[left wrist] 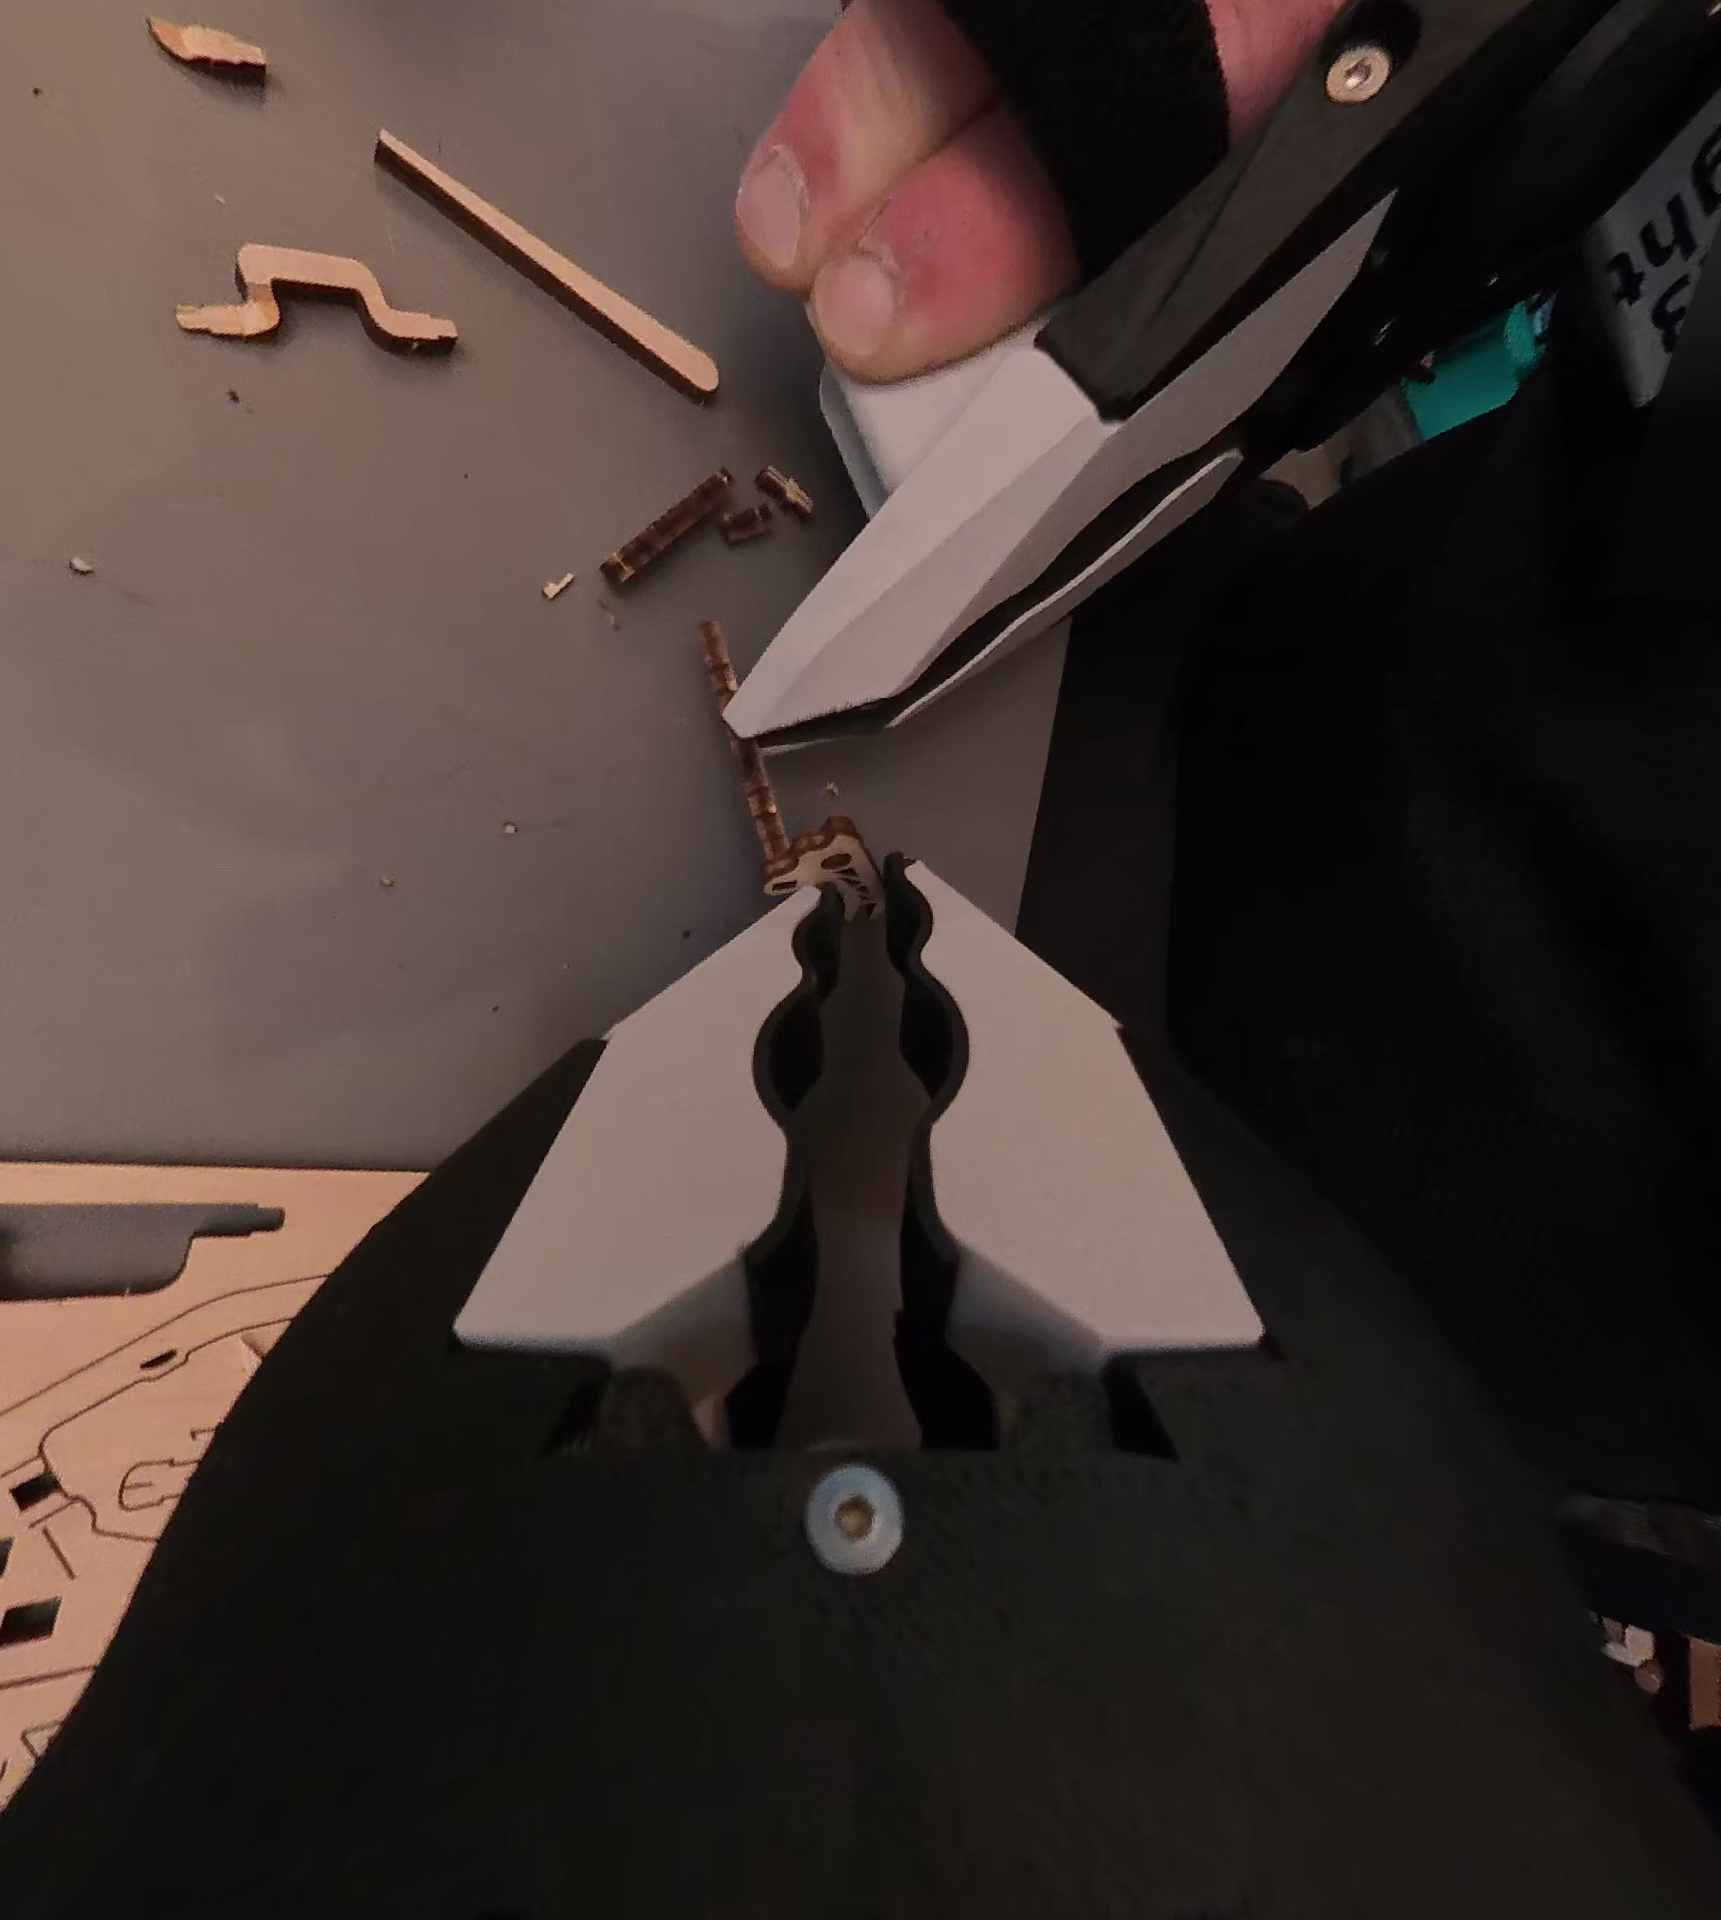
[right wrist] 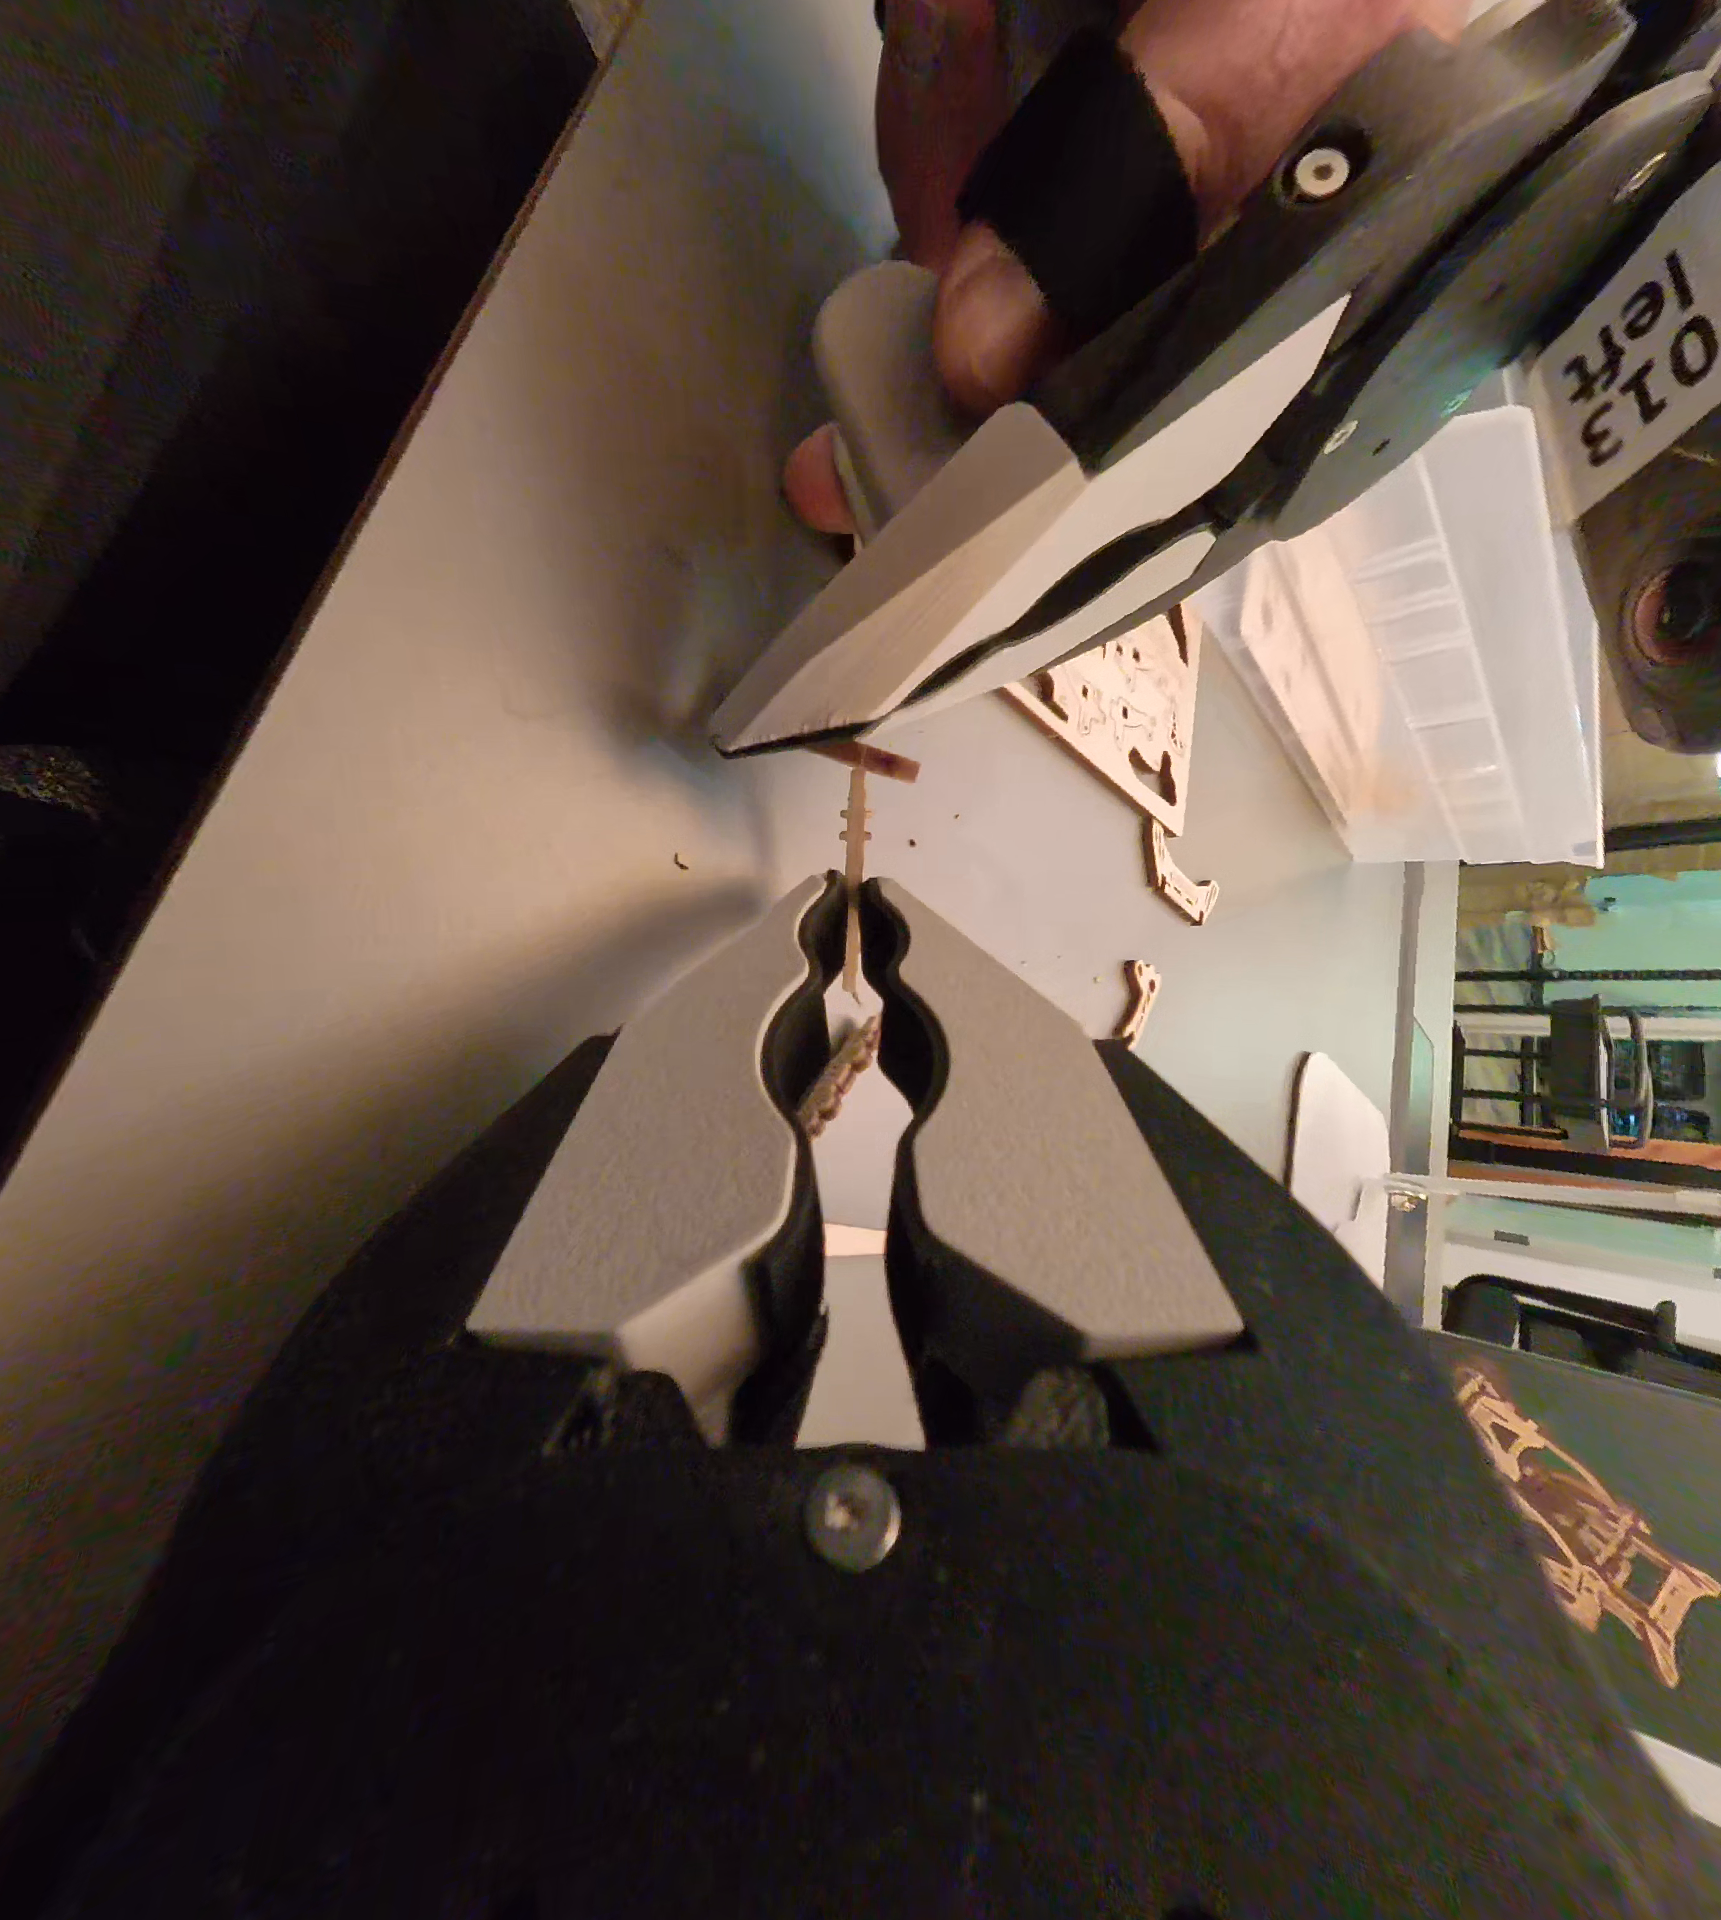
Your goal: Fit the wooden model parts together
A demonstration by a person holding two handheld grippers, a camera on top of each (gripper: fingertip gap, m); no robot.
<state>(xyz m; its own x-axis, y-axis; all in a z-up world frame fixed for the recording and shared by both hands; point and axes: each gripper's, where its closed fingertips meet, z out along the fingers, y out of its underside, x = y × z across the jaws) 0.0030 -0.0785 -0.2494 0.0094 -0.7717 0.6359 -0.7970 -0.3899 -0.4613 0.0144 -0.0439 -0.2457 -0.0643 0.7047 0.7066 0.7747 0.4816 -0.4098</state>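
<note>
The table [left wrist: 212, 831] is plain grey. The loose wooden parts [left wrist: 544, 265] are pale tan with dark brown burnt edges, and the slim notched strip [left wrist: 757, 800] looks brown with darker bands. The wooden sheet [left wrist: 56, 1403] is light tan with thin dark cut lines. Both grippers have white fingers [left wrist: 658, 1143] with black pads on black bodies.
</note>
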